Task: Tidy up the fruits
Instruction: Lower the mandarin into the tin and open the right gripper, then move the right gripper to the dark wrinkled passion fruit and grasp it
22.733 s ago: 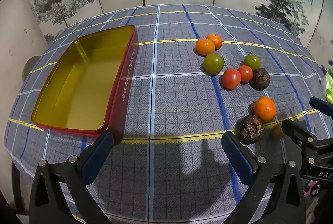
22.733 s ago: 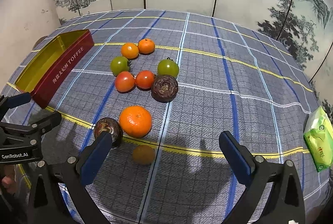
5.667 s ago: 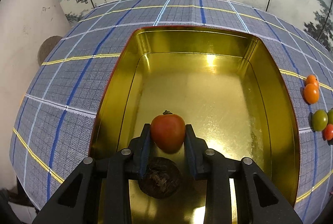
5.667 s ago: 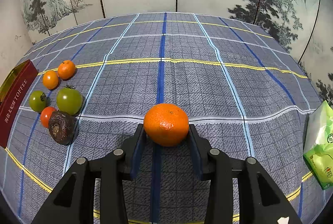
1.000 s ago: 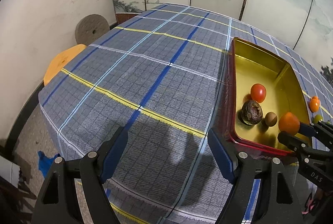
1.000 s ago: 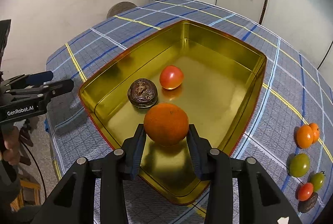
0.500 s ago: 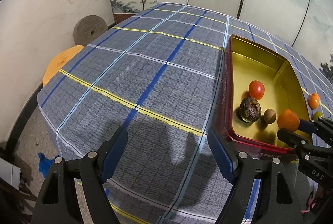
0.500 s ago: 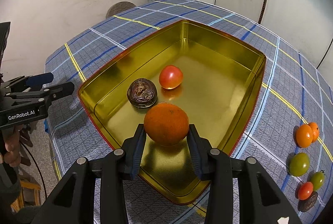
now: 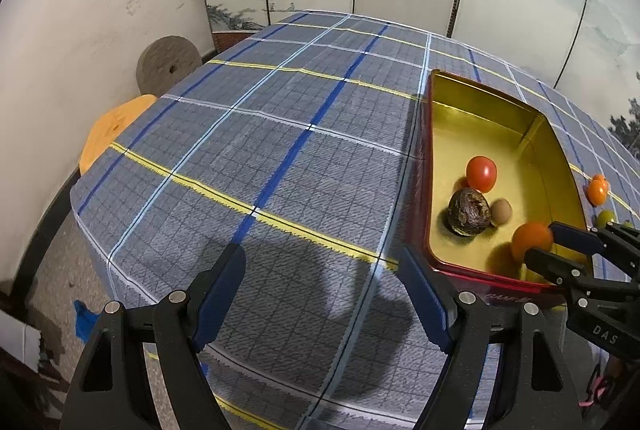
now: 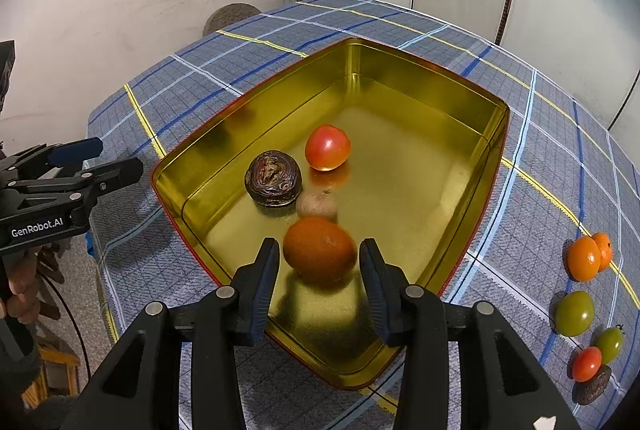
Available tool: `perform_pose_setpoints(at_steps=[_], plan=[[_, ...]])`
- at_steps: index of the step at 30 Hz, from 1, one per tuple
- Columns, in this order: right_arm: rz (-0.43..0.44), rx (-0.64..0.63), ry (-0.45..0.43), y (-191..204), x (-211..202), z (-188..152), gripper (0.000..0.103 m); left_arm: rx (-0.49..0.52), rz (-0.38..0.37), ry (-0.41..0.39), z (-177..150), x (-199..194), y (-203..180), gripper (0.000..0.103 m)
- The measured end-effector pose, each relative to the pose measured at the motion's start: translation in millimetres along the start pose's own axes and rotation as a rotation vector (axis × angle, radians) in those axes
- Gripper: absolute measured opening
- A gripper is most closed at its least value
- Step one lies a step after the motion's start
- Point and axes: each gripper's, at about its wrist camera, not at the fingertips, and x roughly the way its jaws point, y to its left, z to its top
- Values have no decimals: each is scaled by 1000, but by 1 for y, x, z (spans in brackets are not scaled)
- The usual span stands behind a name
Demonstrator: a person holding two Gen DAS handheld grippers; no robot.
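**Orange loose between the right claw's pads, over the tin**

The right claw (image 10: 319,272) stands narrowly parted, pads clear of the blurred orange (image 10: 320,248) inside the gold tin (image 10: 452,230). Beyond it lie a brown fruit (image 10: 316,205), a wrinkled dark fruit (image 10: 273,178) and a red tomato (image 10: 328,147). Only the right view shows the fruits on the counter (image 10: 520,190). The left view shows the left claw (image 9: 322,296) wide and empty.

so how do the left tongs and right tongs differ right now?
The left tongs stand wide with nothing between them, over bare tablecloth; the right tongs are narrower, over the tin. The right tongs' jaws have just been opening: the orange sits between them, pads clear of it. Both point steeply downward.
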Motion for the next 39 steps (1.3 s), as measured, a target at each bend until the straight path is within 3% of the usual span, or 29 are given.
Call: perform_pose_setpoints(at_steps=[8, 20, 39], plan=[[5, 2, -11, 1, -5, 0, 40, 19, -9, -13, 3, -6, -9, 79], [-19, 74, -110, -20, -48, -11, 43, 82, -66, -52, 8, -22, -42, 79], [-293, 437, -111, -170, -115, -117, 43, 287, -229, -42, 3, -29, -153, 79]])
